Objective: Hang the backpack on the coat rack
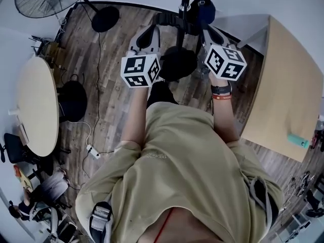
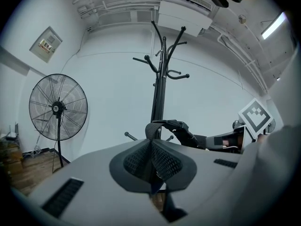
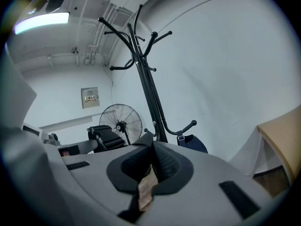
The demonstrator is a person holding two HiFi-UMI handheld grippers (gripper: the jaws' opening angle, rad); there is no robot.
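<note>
Wood floor [image 1: 111,100], person standing right at the coat rack [image 1: 185,6]. It's a black pole with curved hooks up top and short pegs low down.

Round table [image 1: 35,105] is on the person's left and a light desk [image 1: 283,100] on the right. Pedestal fan [image 2: 57,108] is left of the rack, well apart from it.

Backpack [image 3: 195,143] is dark blue. It sits against the pole on the right side, just under a low hook, and a buckled strap runs up toward that hook. Can't tell if the hook carries the weight. In the head view it's the blue bulk [image 1: 205,10] touching the pole.

Dark lump [image 1: 177,62] lies lower along the pole, between the two marker cubes. Can't tell if it's the rack base or something else.

Both grippers are raised at the rack, one each side of the pole.

- Left gripper [image 2: 152,157]: jaws fully closed, pads [image 2: 167,161] pressed together. They pinch a black webbing strap [image 2: 151,128] that loops up out of the top of the jaws.
- Right gripper [image 3: 151,161]: jaws also closed, pads [image 3: 167,161] meeting at the top. A dark strap edge pokes up there, so it looks clamped on the same webbing. A thin slit lower down shows floor.

The head view has black webbing [image 1: 177,23] running across the pole between the two gripper tips.
</note>
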